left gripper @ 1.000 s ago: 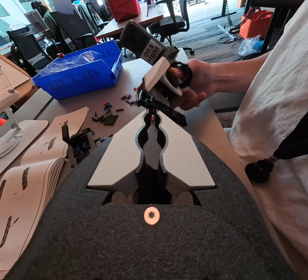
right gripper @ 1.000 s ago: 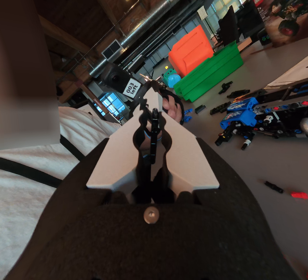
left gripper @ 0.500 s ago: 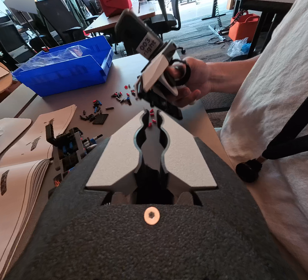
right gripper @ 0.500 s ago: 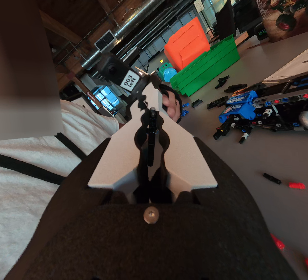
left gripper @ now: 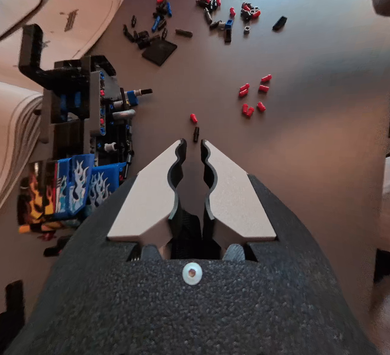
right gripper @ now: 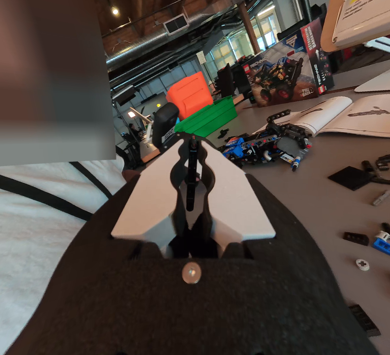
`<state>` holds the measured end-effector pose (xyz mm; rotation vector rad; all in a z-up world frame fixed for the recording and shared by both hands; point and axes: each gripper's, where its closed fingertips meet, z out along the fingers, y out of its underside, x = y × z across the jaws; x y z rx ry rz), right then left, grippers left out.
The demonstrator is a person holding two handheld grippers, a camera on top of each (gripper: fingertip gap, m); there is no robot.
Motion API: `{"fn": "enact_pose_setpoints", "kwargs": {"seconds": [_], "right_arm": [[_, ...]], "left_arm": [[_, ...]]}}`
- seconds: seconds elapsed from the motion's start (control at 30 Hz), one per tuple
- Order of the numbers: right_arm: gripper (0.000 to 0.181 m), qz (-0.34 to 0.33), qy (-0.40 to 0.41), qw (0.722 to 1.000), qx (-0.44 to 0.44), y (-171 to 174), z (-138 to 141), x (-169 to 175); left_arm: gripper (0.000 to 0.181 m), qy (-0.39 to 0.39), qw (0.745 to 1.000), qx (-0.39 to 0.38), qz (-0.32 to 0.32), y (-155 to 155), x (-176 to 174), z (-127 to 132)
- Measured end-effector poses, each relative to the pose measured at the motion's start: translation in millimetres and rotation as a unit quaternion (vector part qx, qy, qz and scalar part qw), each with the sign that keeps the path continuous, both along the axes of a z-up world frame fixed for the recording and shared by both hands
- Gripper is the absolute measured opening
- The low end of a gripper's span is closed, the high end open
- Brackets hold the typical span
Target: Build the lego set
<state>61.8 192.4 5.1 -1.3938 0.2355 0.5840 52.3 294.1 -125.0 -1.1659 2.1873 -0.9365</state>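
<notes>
1. Pointing down at the table [left gripper: 306, 176], the left gripper [left gripper: 193, 141] has its fingers parted by a narrow gap with nothing between them.
2. The black pin [left gripper: 196, 134] lies on the table just past the fingertips, almost centred on the gap and a touch towards the right finger. A red pin [left gripper: 193, 118] lies just beyond it, on nearly the same line.
3. The black pin's long axis runs nearly straight away from the gripper, along the fingers and not across them. That is the relation the pick turns on, to my eye: the jaws would close on its sides, and a short advance should bring it between the pads.
4. The red pin is near enough that overreaching could nudge it or catch both.
5. The right gripper [right gripper: 193, 141] is clenched on a black beam [right gripper: 191, 173], held edge-on between its fingers; the beam runs back from the tips towards the gripper body. A small red spot shows near its far end, but I cannot tell what it is.
6. The left gripper is clearly the nearer one to the black pin; the right is lifted off the table, with its hold taken up.
7. The half-built truck [left gripper: 84, 133], with blue flame panels, lies to the left of the left gripper, beside the open instruction booklet [left gripper: 63, 17]. More loose red pins [left gripper: 253, 95] lie farther off to the right.
</notes>
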Motion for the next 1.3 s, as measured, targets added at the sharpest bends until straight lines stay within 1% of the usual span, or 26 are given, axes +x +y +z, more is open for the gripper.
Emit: {"fn": "enact_pose_setpoints", "kwargs": {"seconds": [0.1, 0.27, 0.4, 0.47, 0.53, 0.57, 0.6, 0.63, 0.67, 0.73, 0.8, 0.83, 0.9, 0.93, 1.07, 1.13, 1.23, 1.3], "right_arm": [[0.007, 0.016, 0.014, 1.0, 0.014, -3.7, -1.7, 2.1], [0.006, 0.036, 0.03, 0.998, 0.034, -8.2, -2.1, 4.5], [0.006, 0.043, 0.047, 0.997, 0.041, -8.5, -6.0, 8.3], [0.006, 0.044, 0.056, 0.996, 0.046, -8.7, -5.6, 9.8], [0.007, 0.049, 0.051, 0.996, 0.048, -7.4, -5.0, 7.4], [0.006, 0.052, 0.048, 0.996, 0.047, -5.9, -5.5, 5.5], [0.007, 0.055, 0.046, 0.996, 0.044, -3.8, -6.6, 3.4], [0.007, 0.06, 0.045, 0.996, 0.041, -1.3, -8.2, 1.0], [0.007, 0.064, 0.044, 0.996, 0.037, 1.4, -10.3, -1.5], [0.006, 0.071, 0.044, 0.996, 0.032, 6.1, -14.3, -5.5], [0.006, 0.076, 0.046, 0.996, 0.033, 9.4, -16.8, -7.8], [0.007, 0.077, 0.045, 0.995, 0.032, 10.2, -17.3, -8.6], [0.006, 0.076, 0.037, 0.996, 0.033, 10.0, -17.5, -9.1], [0.006, 0.076, 0.036, 0.996, 0.031, 10.1, -18.6, -9.0], [0.006, 0.074, 0.037, 0.996, 0.034, 7.9, -18.4, -7.9], [0.006, 0.074, 0.036, 0.996, 0.036, 6.7, -18.0, -8.2], [0.006, 0.077, 0.038, 0.996, 0.036, 6.7, -18.2, -8.2], [0.006, 0.077, 0.036, 0.996, 0.033, 7.0, -18.9, -8.8]], "left_arm": [[0.012, 0.031, 0.999, -0.021, -0.005, -5.6, 5.4, -6.2], [0.005, 0.054, 0.999, -0.003, -0.01, -5.4, 9.9, -18.5], [0.003, 0.062, 0.998, 0.017, -0.018, -1.1, 7.3, -19.7], [0.003, 0.084, 0.995, 0.035, -0.035, 8.6, -8.7, -11.9], [0.003, 0.106, 0.989, 0.081, -0.063, 34.1, -31.6, 8.8], [0.003, 0.139, 0.981, 0.11, -0.076, 53.7, -47.4, 19.0], [0.003, 0.172, 0.972, 0.143, -0.077, 78.2, -62.0, 30.0], [0.003, 0.2, 0.96, 0.183, -0.073, 105.6, -74.7, 40.8], [0.003, 0.237, 0.942, 0.224, -0.081, 131.3, -90.8, 47.8], [0.003, 0.326, 0.893, 0.286, -0.125, 173.6, -131.8, 49.0], [0.003, 0.398, 0.846, 0.329, -0.132, 212.3, -163.4, 41.7], [0.002, 0.423, 0.83, 0.338, -0.137, 223.8, -175.2, 36.6], [0.003, 0.449, 0.811, 0.343, -0.151, 235.1, -190.4, 24.9], [0.003, 0.457, 0.804, 0.351, -0.147, 240.5, -193.7, 19.9], [0.003, 0.474, 0.784, 0.381, -0.125, 251.0, -194.8, 5.5], [0.002, 0.48, 0.776, 0.389, -0.126, 249.9, -192.8, 1.8], [0.003, 0.479, 0.774, 0.393, -0.127, 244.0, -184.8, -1.7], [0.003, 0.476, 0.768, 0.409, -0.129, 245.2, -179.7, -3.2]]}}
